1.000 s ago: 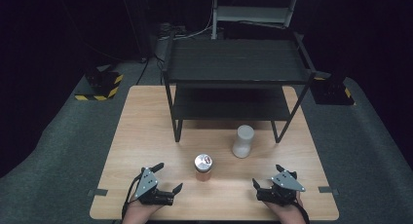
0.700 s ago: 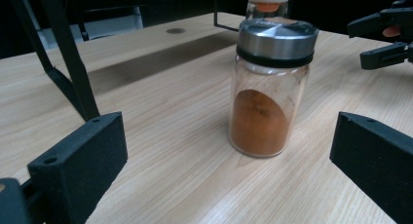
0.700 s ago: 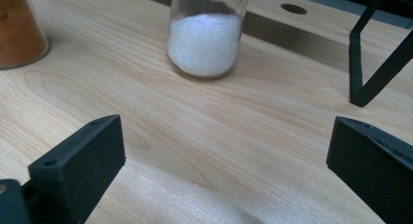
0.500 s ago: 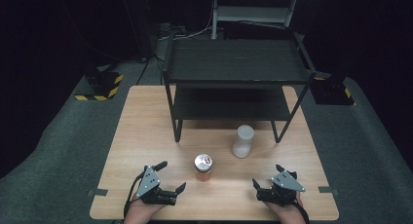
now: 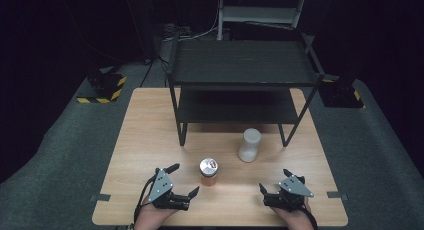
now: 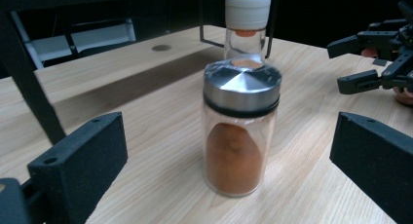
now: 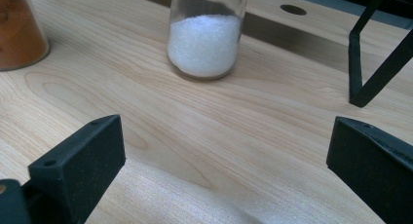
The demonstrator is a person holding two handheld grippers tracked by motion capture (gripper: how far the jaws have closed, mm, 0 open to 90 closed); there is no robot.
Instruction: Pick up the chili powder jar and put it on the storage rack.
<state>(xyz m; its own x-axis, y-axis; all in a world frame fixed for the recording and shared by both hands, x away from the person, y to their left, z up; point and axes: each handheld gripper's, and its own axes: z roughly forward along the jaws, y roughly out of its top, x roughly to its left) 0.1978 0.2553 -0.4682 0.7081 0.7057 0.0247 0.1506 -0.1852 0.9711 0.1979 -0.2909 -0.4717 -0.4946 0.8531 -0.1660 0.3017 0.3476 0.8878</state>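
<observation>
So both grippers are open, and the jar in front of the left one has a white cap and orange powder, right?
Not quite: the orange powder jar in front of the left gripper has a silver metal lid, as the left gripper view shows. The white cap is on the bottle behind it. Both grippers, including the right gripper, are open.

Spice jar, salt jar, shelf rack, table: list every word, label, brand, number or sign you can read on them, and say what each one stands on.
None can be read.
Spice jar: plain glass and metal lid, no label; a small reddish mark on the lid in the high view is too blurred to read.
Salt jar: plain glass, white cap, no text.
Shelf rack and table: no writing.
Floor block: yellow-black hazard stripes, no words.
</observation>
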